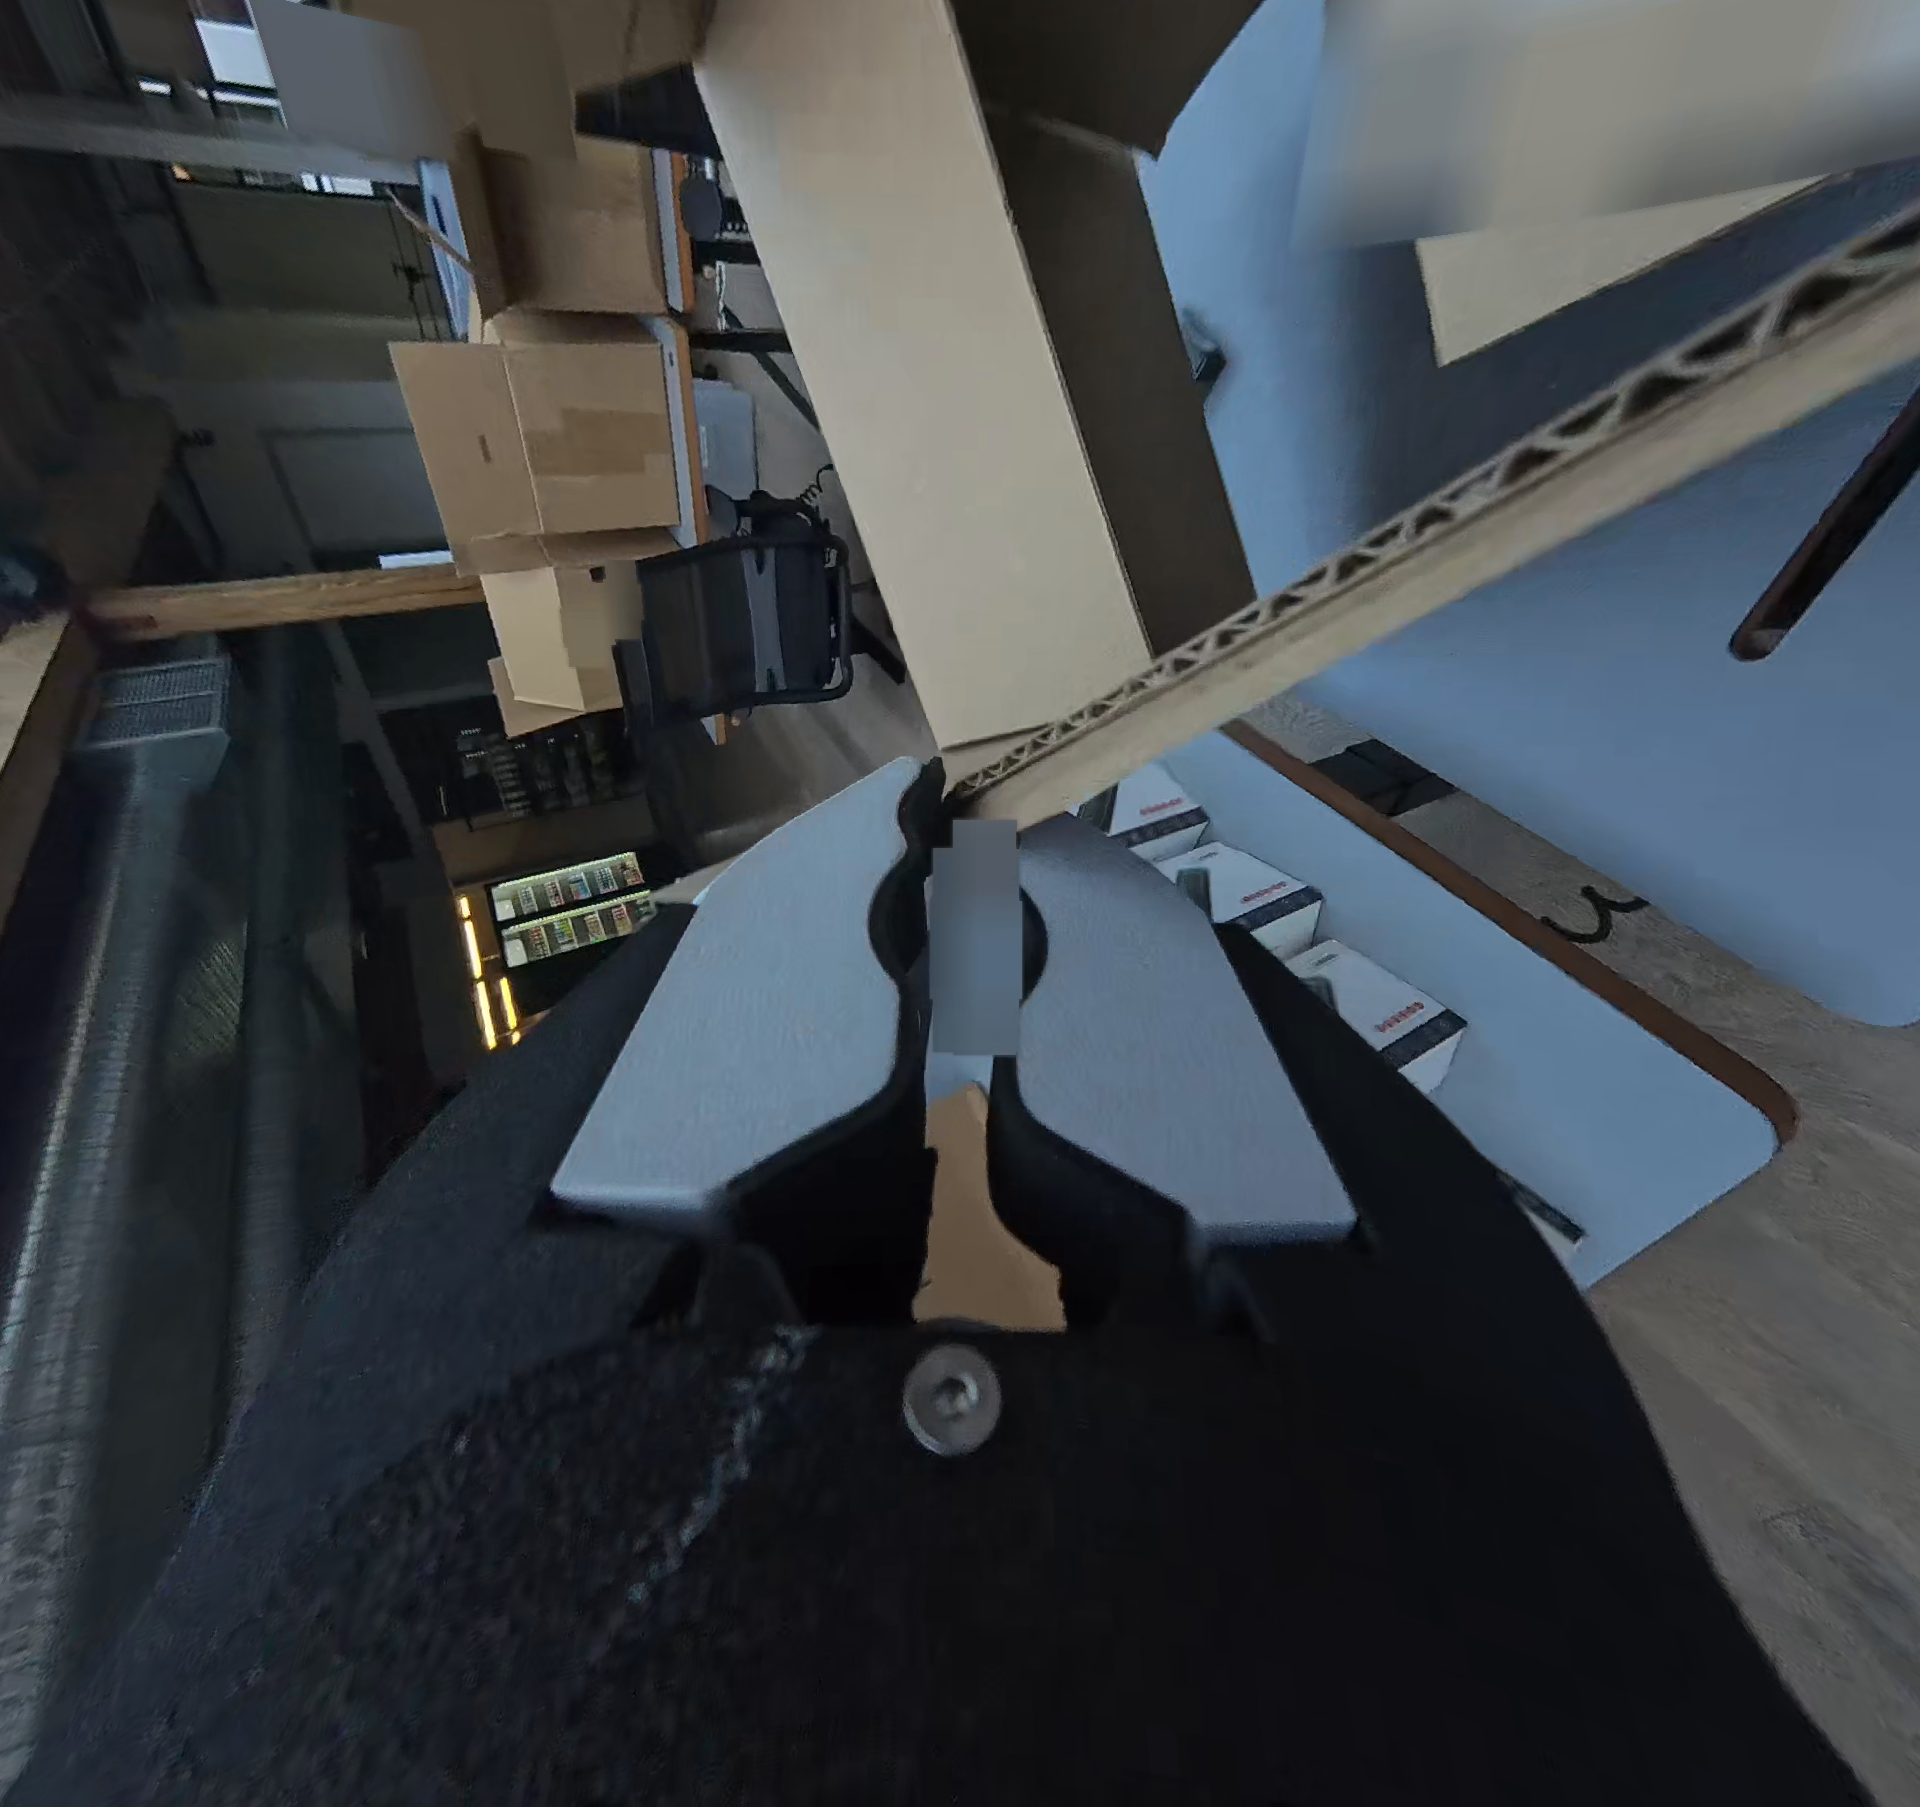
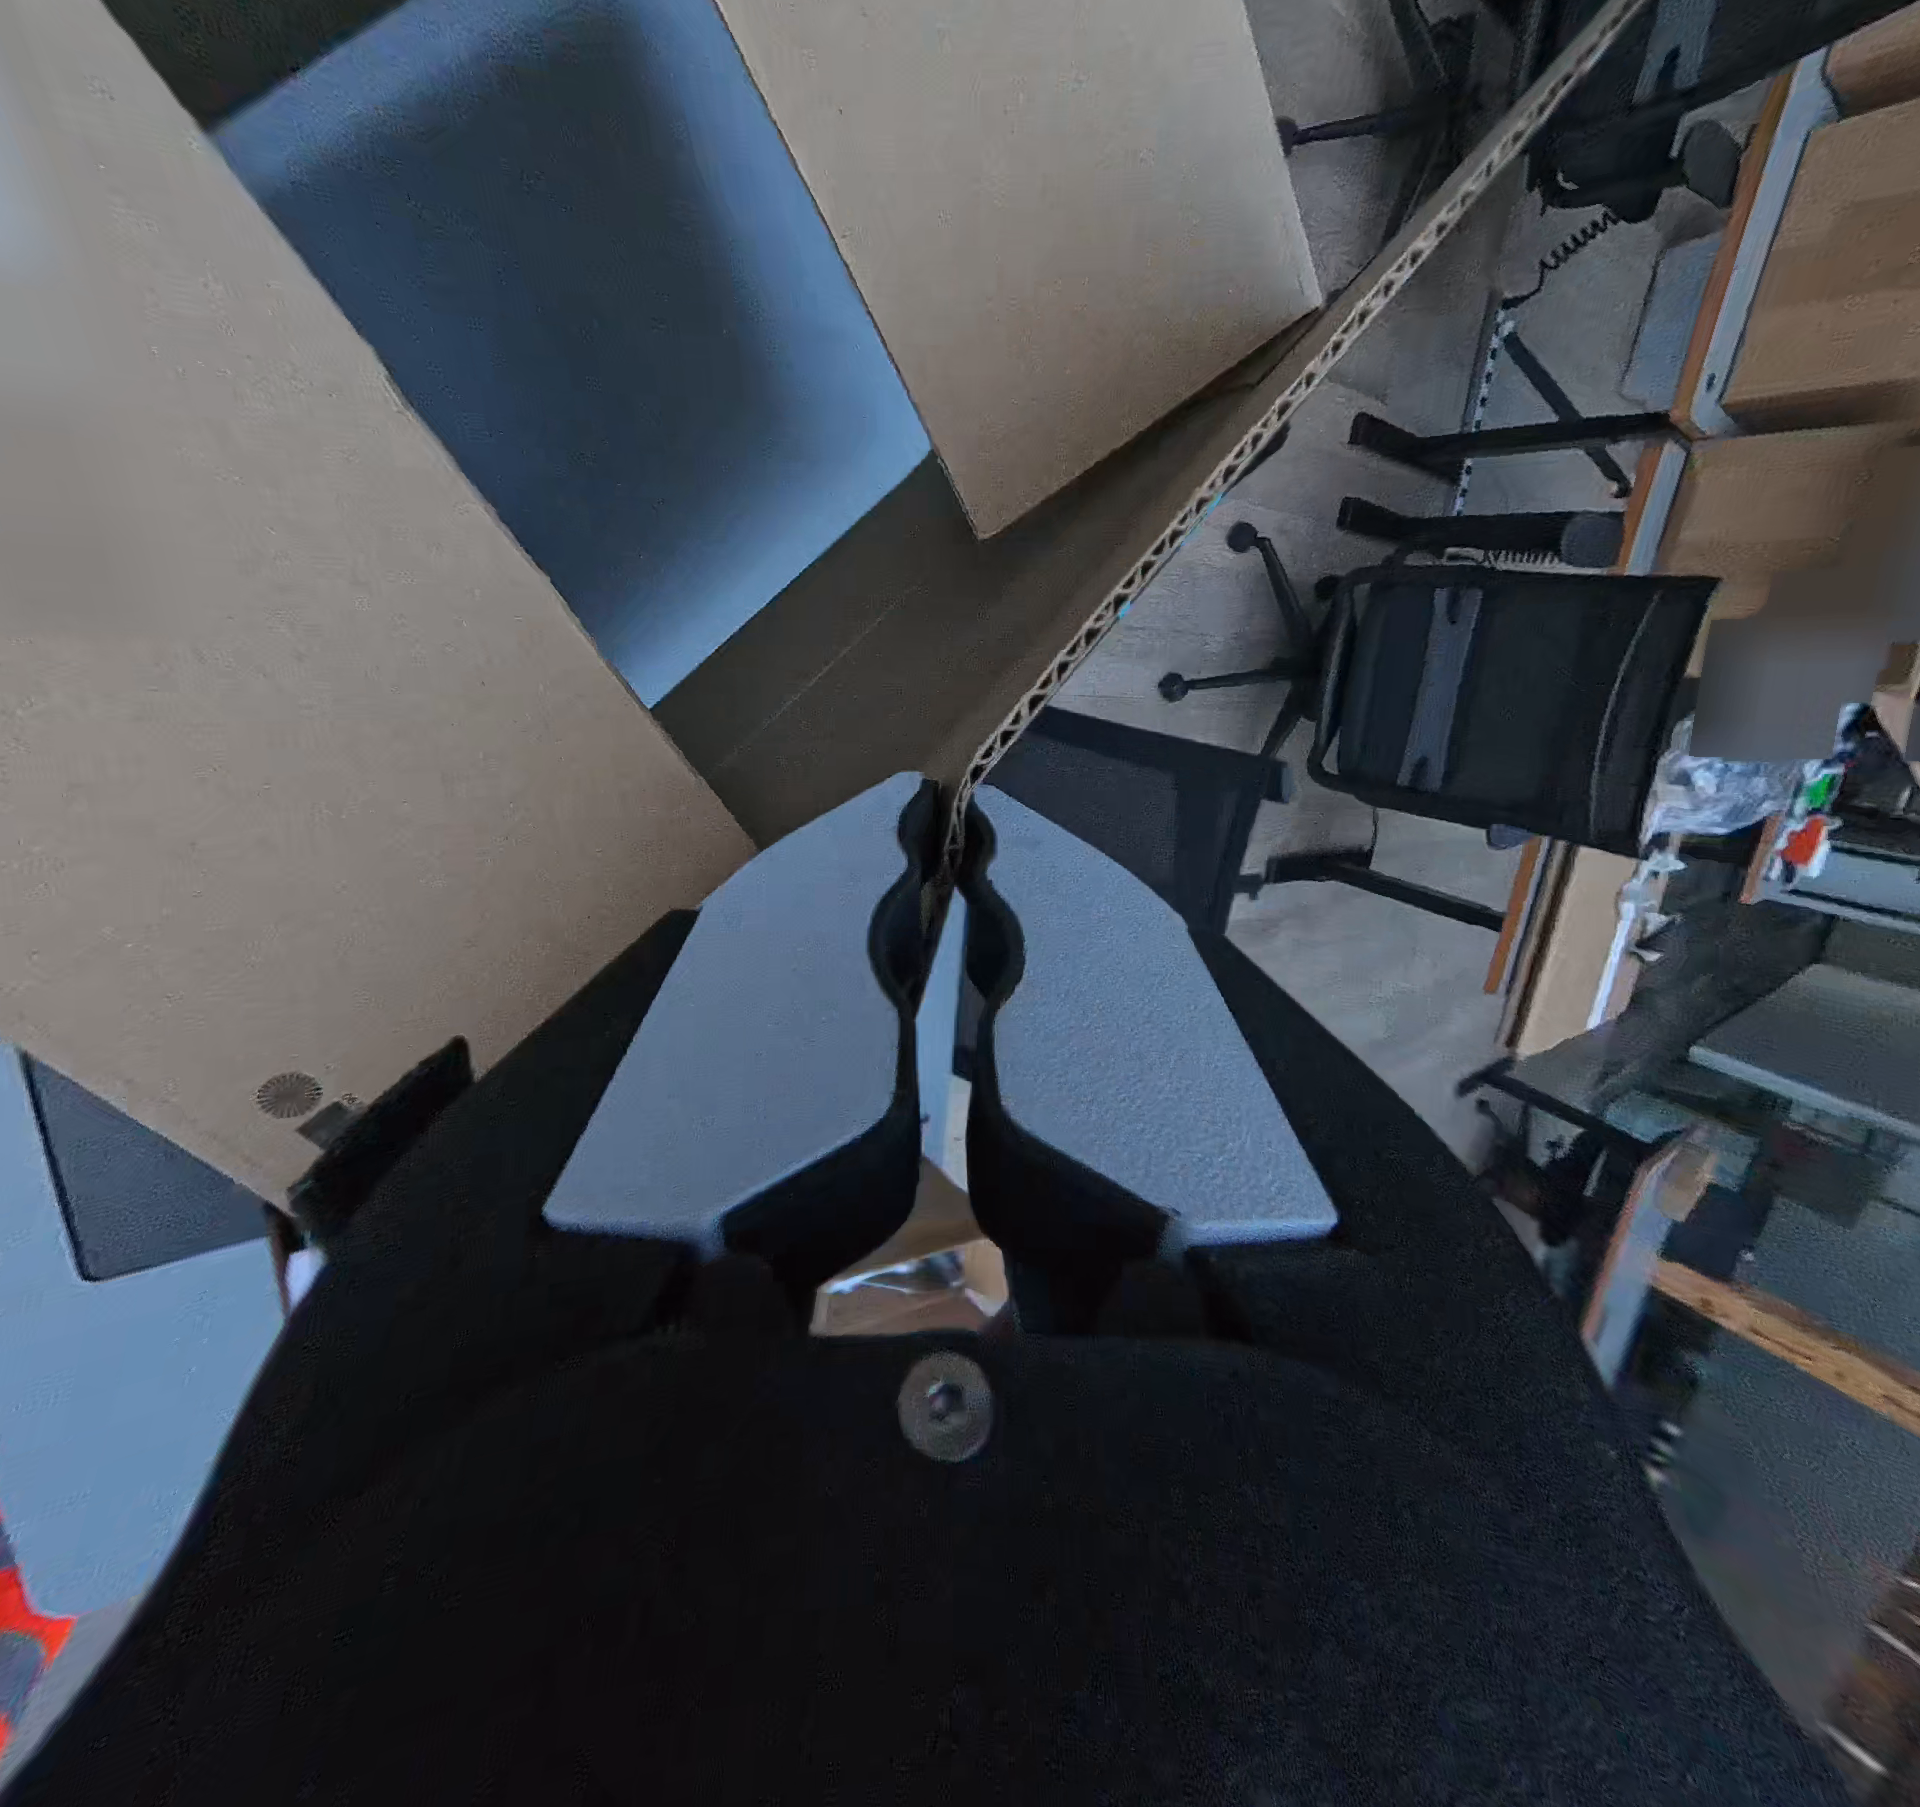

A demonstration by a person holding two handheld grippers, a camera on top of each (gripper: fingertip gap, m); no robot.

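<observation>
A brown corrugated cardboard box (image 1: 935, 407) is held up in the air, its flaps spread. My left gripper (image 1: 951, 807) is shut on the edge of one flap (image 1: 1455, 521), whose fluted edge runs up to the right. My right gripper (image 2: 951, 822) is shut on the edge of another flap (image 2: 1299, 396), which runs up to the right too. In the right wrist view two more flaps (image 2: 260, 614) (image 2: 1018, 178) frame the box opening, with the white table (image 2: 582, 251) showing through it.
Small white product boxes (image 1: 1236, 895) lie in a row on the white table (image 1: 1558, 822) with a wooden rim. More cardboard boxes (image 1: 551, 448) are stacked behind. Black office chairs (image 2: 1507, 708) and desk legs stand on the grey floor at the right. The grippers' ends are close to 35 cm from one another.
</observation>
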